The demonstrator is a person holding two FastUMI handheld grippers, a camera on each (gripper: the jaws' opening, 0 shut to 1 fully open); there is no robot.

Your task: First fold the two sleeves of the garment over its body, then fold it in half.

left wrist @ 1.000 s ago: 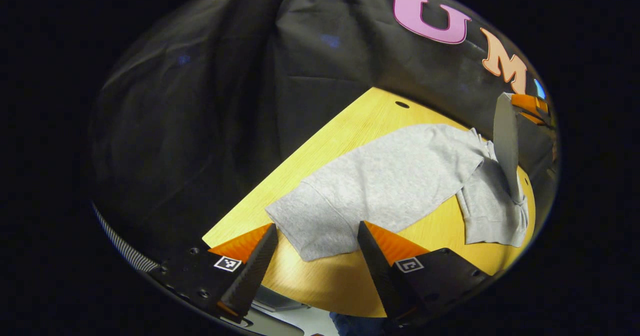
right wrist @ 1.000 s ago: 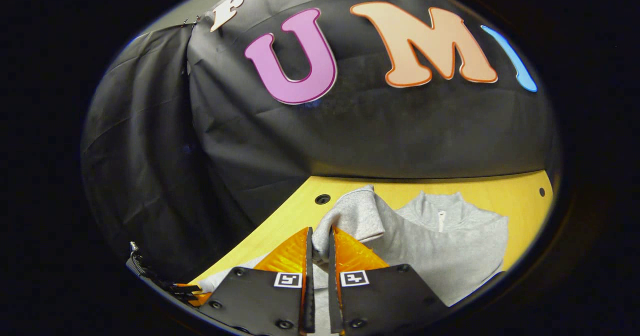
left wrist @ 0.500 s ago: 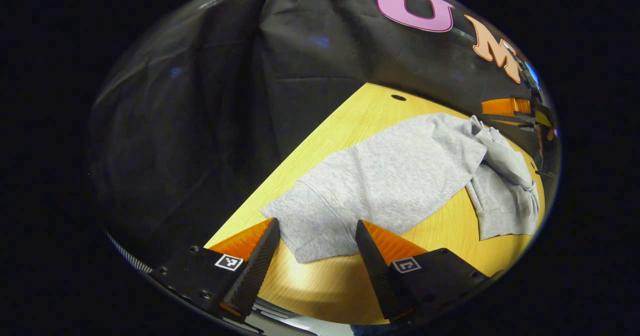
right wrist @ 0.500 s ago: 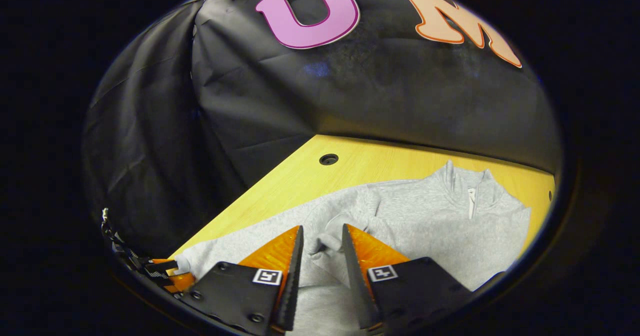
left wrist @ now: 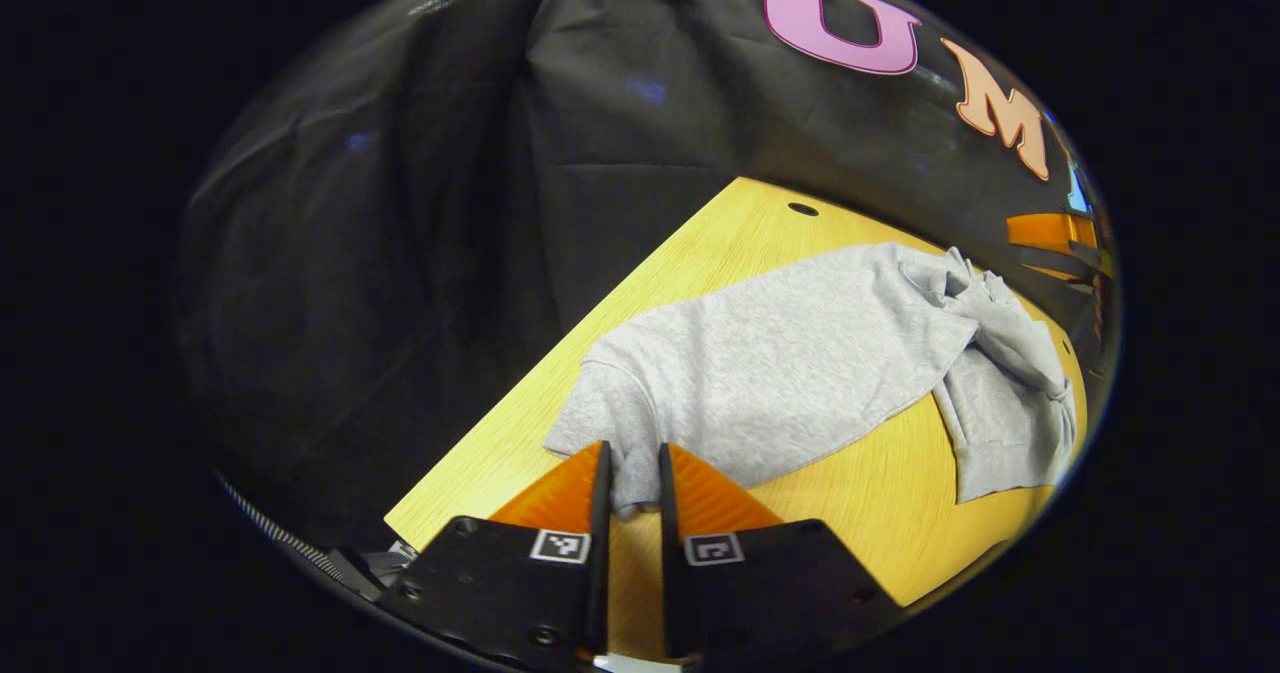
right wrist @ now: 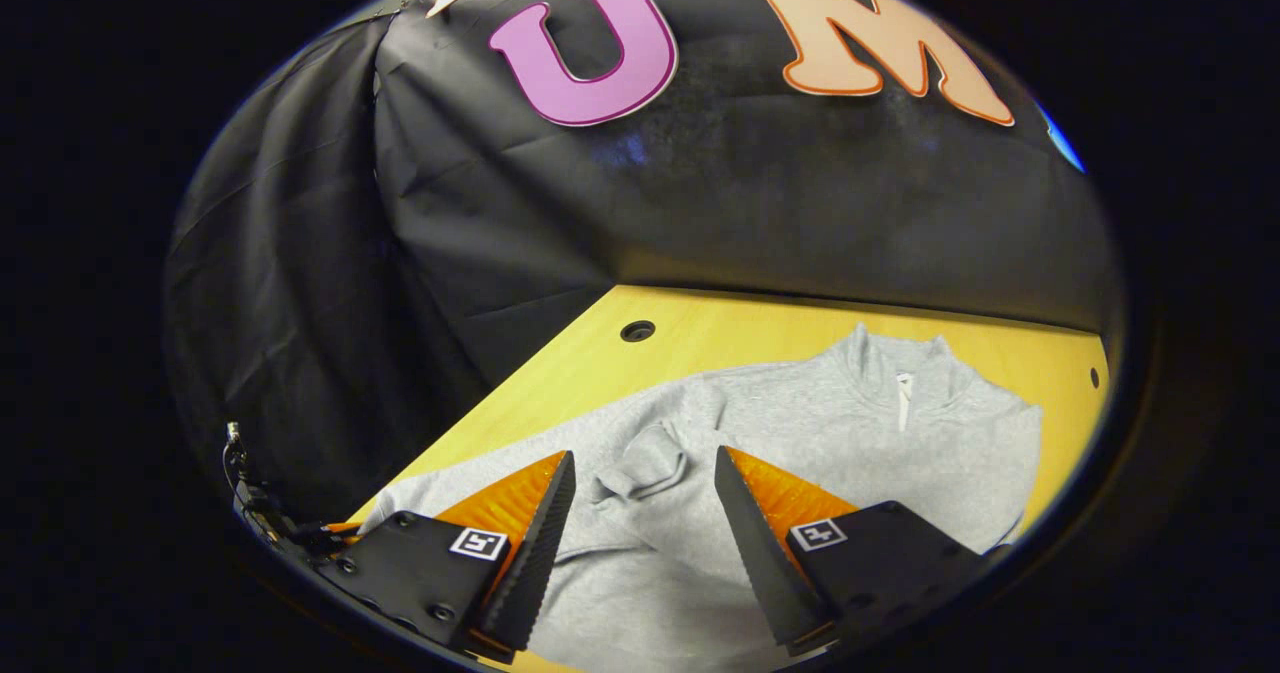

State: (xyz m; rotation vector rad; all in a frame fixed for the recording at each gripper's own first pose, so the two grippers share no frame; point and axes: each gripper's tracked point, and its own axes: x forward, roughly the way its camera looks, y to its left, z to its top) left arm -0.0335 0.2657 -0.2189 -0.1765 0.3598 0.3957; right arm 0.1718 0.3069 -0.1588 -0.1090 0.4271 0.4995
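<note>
Sweatshirt [left wrist: 800,353] – grey fleece | left gripper [left wrist: 630,473] pinches hem | right gripper [right wrist: 640,483] spread

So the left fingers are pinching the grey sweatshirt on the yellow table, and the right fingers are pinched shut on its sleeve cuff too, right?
Not quite. The right gripper is open: the right gripper view shows its fingers spread apart with the sleeve cuff lying free between them on the grey sweatshirt. The rest holds: in the left gripper view the left gripper is shut on the sweatshirt's edge on the yellow table.
</note>
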